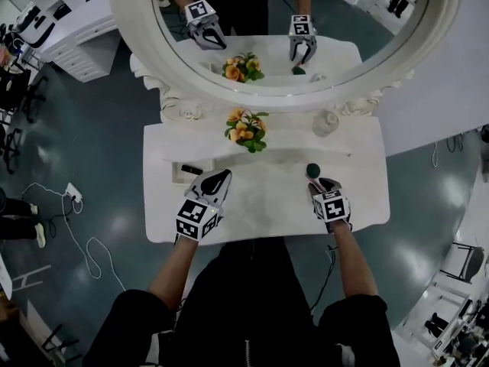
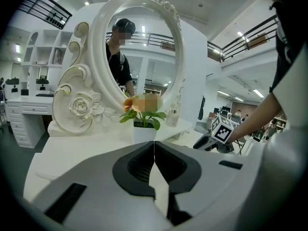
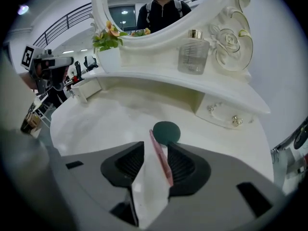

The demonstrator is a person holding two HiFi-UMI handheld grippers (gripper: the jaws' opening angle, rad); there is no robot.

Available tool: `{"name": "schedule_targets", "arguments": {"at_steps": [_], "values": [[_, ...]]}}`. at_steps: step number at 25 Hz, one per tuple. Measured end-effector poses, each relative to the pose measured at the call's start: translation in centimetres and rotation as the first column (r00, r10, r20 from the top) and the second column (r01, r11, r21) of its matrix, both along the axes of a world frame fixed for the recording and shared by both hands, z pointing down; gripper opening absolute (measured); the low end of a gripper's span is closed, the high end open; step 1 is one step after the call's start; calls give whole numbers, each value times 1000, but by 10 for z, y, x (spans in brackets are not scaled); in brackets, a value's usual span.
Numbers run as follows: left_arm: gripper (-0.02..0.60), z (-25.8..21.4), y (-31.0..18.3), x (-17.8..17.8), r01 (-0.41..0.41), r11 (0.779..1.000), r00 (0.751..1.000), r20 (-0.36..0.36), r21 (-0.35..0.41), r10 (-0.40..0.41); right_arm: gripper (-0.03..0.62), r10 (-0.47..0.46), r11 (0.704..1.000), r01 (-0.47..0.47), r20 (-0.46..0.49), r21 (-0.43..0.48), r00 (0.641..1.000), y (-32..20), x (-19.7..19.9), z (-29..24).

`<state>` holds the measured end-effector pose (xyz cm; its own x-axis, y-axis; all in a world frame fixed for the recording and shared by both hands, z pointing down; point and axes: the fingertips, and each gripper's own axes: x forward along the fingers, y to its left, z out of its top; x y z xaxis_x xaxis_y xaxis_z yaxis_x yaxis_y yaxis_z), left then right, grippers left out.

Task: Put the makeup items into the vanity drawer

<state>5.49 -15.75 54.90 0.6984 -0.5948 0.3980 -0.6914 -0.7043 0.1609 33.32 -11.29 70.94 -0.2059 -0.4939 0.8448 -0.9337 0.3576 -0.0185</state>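
– White worktop [image 1: 267,205], near edge: how do the left tongs [image 2: 154,146] stand?
– Closed, nothing between them. The right tongs [image 3: 155,148] stand apart, and a thin pink stick [image 3: 161,160] lies between them, against the right jaw.
– And just beyond?
– A dark green round item [image 3: 166,132] on the worktop, just past those tips. Farther, a small drawer [image 3: 226,113] at the right is closed; above it stands a glass bottle [image 3: 193,54], at the left a flower pot [image 3: 109,57], then the mirror [image 1: 442,14].
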Motion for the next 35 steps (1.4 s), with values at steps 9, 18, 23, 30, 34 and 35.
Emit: {"name": "schedule_targets", "arguments": {"at_steps": [9, 18, 23, 30, 34, 35], "values": [[21, 8, 4, -19, 42, 999, 999, 16, -16, -41, 133, -46, 998, 43, -47, -55, 998, 4, 2, 18], [21, 5, 8, -20, 44, 999, 999, 12, -11, -44, 54, -77, 995, 72, -71, -62, 995, 14, -7, 18], [21, 3, 12, -22, 46, 999, 999, 9, -5, -46, 51, -72, 997, 72, -51, -6, 996, 12, -13, 2], [21, -5, 16, -27, 51, 999, 999, 0, 12, -51, 51, -71, 994, 73, -19, 82, 997, 5, -24, -35], [21, -10, 19, -31, 60, 998, 998, -9, 28, -59, 51, -91, 987, 92, -16, 135, 996, 2, -34, -58], [21, -11, 19, -33, 64, 997, 998, -11, 31, -63, 51, -94, 985, 95, -13, 145, 995, 1, -37, -62]]}}
